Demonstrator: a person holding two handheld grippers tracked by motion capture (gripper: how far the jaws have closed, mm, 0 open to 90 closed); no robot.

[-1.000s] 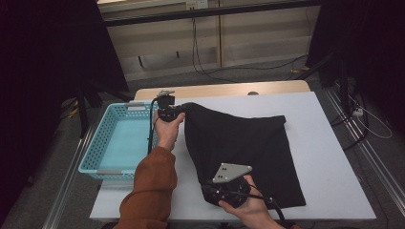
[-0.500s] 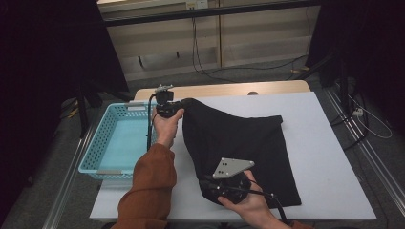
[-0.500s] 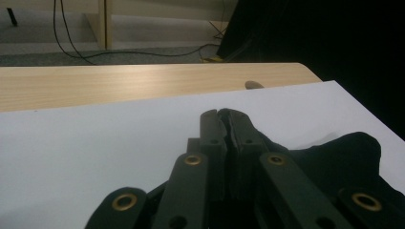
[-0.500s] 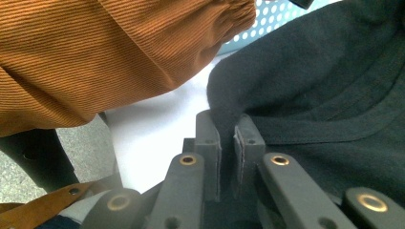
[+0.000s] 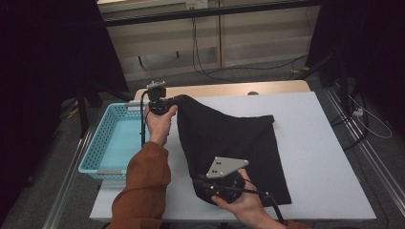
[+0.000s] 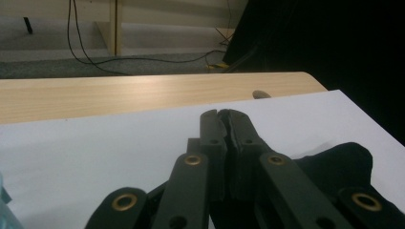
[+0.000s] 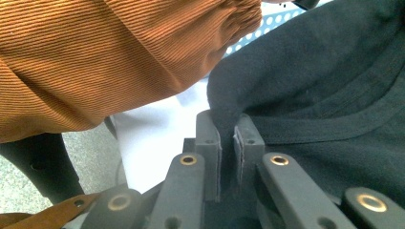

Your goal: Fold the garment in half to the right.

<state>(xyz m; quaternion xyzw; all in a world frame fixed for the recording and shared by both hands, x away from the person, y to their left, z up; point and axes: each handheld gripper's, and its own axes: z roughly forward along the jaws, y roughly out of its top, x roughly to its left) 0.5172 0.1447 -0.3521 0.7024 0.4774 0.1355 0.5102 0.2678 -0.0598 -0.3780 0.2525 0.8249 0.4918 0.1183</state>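
On table (image 5: 325,157), both grippers apparently pinch cloth (image 5: 234,138).

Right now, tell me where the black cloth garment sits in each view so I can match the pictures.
High view: black cloth garment spread across the middle of the white table, pinched at its far-left and near-left corners.
Left gripper view: a dark fold at lower right, behind the shut fingers.
Right gripper view: fills the right half, an edge clamped between the fingers.
Shared landmark: the white tabletop sheet.
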